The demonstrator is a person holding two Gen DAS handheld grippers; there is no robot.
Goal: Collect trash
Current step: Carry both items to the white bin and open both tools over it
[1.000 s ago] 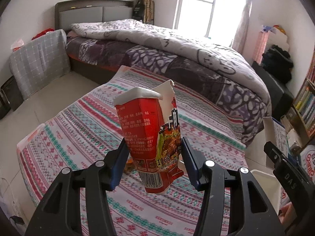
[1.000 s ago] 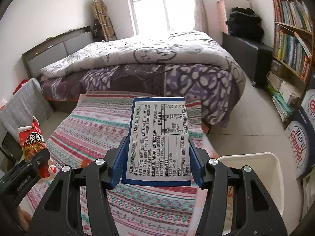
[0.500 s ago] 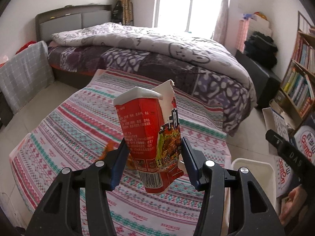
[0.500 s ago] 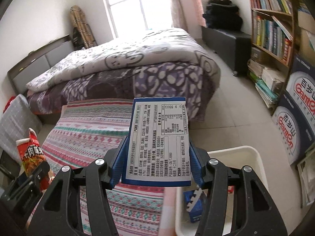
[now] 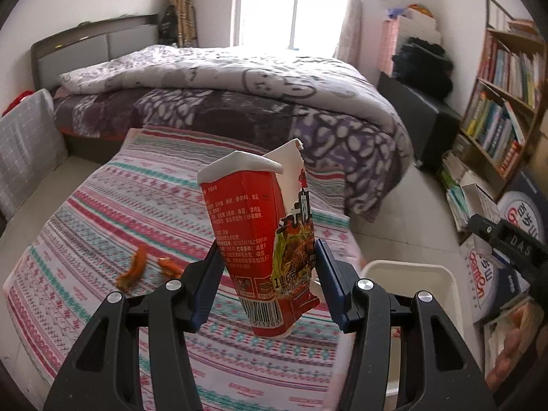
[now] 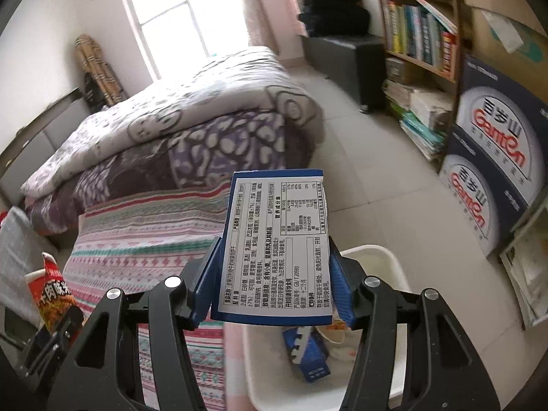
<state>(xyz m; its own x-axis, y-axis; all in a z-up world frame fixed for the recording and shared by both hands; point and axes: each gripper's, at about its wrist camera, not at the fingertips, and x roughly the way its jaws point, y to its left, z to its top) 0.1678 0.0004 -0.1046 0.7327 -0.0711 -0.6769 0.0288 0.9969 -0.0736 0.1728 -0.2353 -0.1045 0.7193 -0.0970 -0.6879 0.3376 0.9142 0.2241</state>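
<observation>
My left gripper is shut on a red noodle packet, held upright above the striped tablecloth. My right gripper is shut on a blue box with a white label, held above the near rim of the white bin. The bin holds a torn blue box and other scraps. In the left wrist view the bin sits right of the table. Orange peel scraps lie on the cloth. The noodle packet also shows in the right wrist view.
A bed with a grey-purple duvet stands beyond the table. A bookshelf and stacked cartons line the right wall. Tiled floor lies between bed and shelf. A black cabinet stands by the window.
Both grippers have swung right with their loads. The right gripper now holds the blue box over the bin, and the bin has come into fuller view in both cameras.
</observation>
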